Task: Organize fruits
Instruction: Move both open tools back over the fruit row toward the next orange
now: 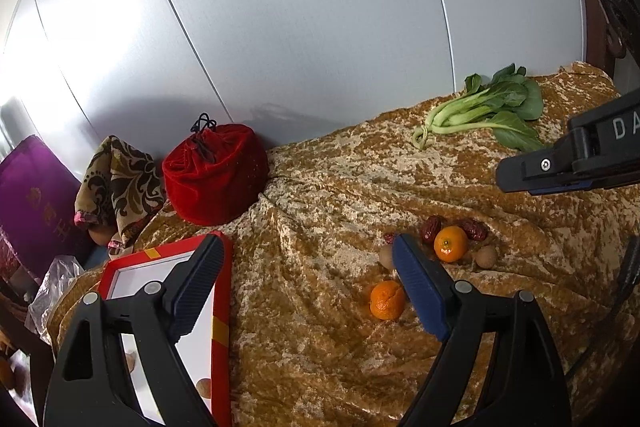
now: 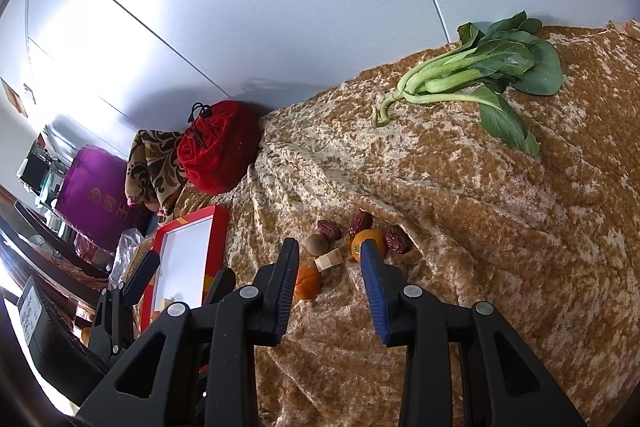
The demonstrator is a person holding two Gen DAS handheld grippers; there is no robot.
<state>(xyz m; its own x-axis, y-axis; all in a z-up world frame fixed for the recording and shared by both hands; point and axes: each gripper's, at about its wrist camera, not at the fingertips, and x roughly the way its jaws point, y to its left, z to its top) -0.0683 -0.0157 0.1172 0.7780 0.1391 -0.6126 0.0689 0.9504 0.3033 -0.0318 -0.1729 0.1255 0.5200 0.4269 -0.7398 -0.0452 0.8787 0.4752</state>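
Two small oranges lie on the gold cloth: one near (image 1: 386, 299), one farther (image 1: 451, 243). Red dates (image 1: 430, 228) and brown longans (image 1: 486, 256) lie around the farther orange. A red-rimmed box (image 1: 222, 307) with a white inside stands at the left and holds a longan (image 1: 204, 387). My left gripper (image 1: 306, 251) is open and empty, above the cloth between box and fruit. My right gripper (image 2: 330, 251) is open and empty, just short of the fruit cluster: orange (image 2: 366, 241), dates (image 2: 328, 229), longan (image 2: 318, 244), near orange (image 2: 307, 283). The box also shows in the right wrist view (image 2: 218, 227).
A bunch of bok choy (image 1: 492, 107) lies at the back right. A red velvet drawstring bag (image 1: 216, 179), a patterned cloth (image 1: 120, 183) and a purple box (image 1: 32, 195) sit at the back left. A grey panelled wall (image 1: 280, 7) stands behind. The cloth is wrinkled.
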